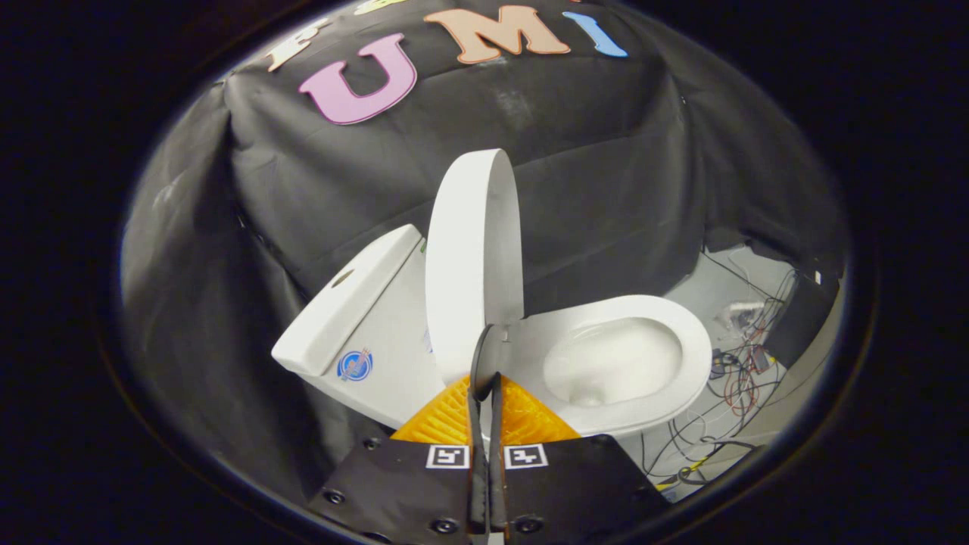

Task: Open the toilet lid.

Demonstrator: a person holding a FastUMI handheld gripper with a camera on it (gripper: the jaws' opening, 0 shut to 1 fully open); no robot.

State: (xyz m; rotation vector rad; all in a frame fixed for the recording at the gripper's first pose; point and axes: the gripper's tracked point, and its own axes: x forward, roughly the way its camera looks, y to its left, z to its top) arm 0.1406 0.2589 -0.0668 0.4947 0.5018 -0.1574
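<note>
Toilet lid [463, 265] already raised, standing close to upright, just ahead of the fingers and edge-on toward them, between the cistern [356, 318] on one side and the open bowl [628, 363] on the other. Seat ring [693, 341] down on the bowl. Hinge end low, near the fingertips; free edge high against the black cloth wall.

Likely a rigid moulded plastic panel: stiff, fairly light, smooth and glossy, so probably slippery under pads. Pivoting on its hinge rather than lifting free, so best handled by pushing or hooking at the rim, far from the hinge, not by hard squeezing. Thin rim suited to a pinch across its thickness. Possibly prone to falling back forward if not tipped past vertical, toward the cistern.

Gripper [485, 382] clenched: fingers pressed together with no visible gap, nothing held between them. Tips seem to overlap the lower edge of the lid near the hinge; actual contact impossible to tell. Loose cables [738, 378] on the floor beyond the bowl, well apart from the fingers.
</note>
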